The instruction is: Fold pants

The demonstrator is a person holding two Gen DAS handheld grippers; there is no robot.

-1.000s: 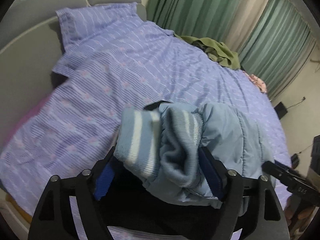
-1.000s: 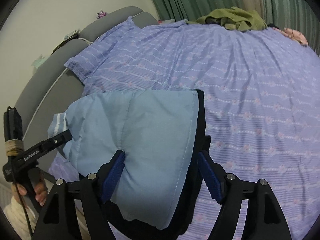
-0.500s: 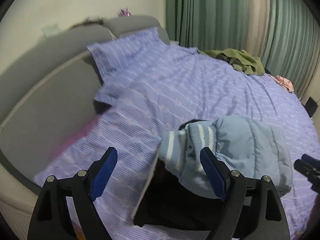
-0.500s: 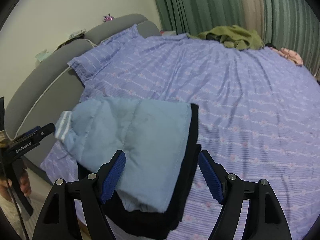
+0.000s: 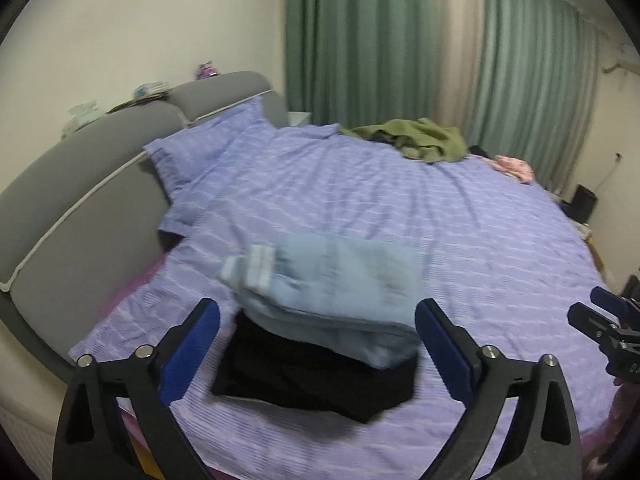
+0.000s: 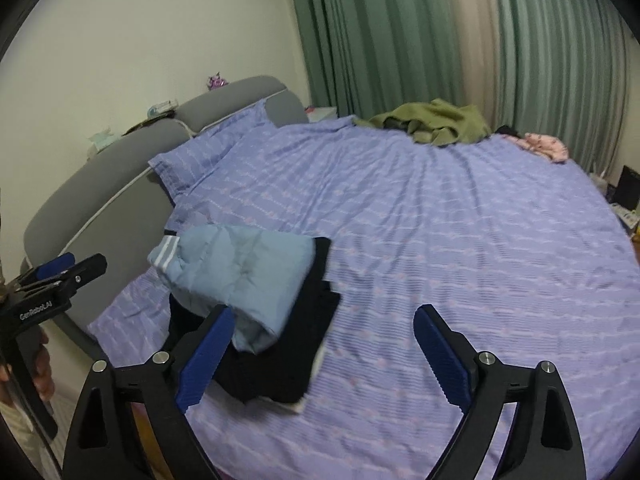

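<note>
The light blue padded pants (image 5: 336,280) lie folded on a folded black garment (image 5: 304,380) at the near edge of the bed. My left gripper (image 5: 317,308) hovers above and in front of the stack, its jaws opening with nothing pressed between them. In the right wrist view the same pants (image 6: 240,276) and black garment (image 6: 288,352) lie to the left. My right gripper (image 6: 324,312) is over the bedcover beside them, jaws opening and empty. Each view also shows the other gripper: the left gripper (image 6: 68,268) and the right gripper (image 5: 600,312).
A purple striped cover (image 5: 460,240) spreads over the round bed, with a pillow (image 5: 200,152) against the grey headboard (image 5: 80,184). An olive garment (image 5: 416,140) and a pink cloth (image 5: 512,166) lie at the far side. Green curtains (image 5: 360,40) hang behind.
Both grippers have let go of the blue pants and drawn back and up. The pants now rest on the black garment, farther from both cameras.
</note>
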